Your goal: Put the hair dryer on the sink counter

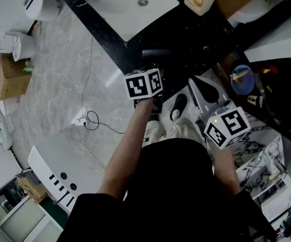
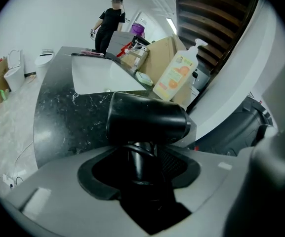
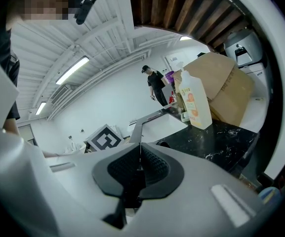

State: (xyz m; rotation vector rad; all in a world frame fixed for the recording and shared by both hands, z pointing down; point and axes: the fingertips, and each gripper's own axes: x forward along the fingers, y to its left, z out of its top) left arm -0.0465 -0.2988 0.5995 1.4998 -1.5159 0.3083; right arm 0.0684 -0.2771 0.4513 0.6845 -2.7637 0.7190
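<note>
One black hair dryer point(image 2: 147, 120) is the whole job. It is gripped by its handle between the jaws of the left hand-held gripper point(image 2: 141, 156), barrel crosswise. It hangs just on the near side of the white sink basin point(image 2: 95, 78), over the black marbled table point(image 2: 58, 122) that frames that basin. Whether it touches the stone I cannot tell.

By my reading the carry is nearly done and the setting-down step is in hand. The next move calls for lowering until the barrel lies flat beside the basin. It should stop short of the white pump bottle with the orange label point(image 2: 174, 75), which stands off the basin's right edge. Then the jaws can ease apart. The right hand-held gripper point(image 3: 139, 158) is clenched on nothing, back from the basin.
</note>
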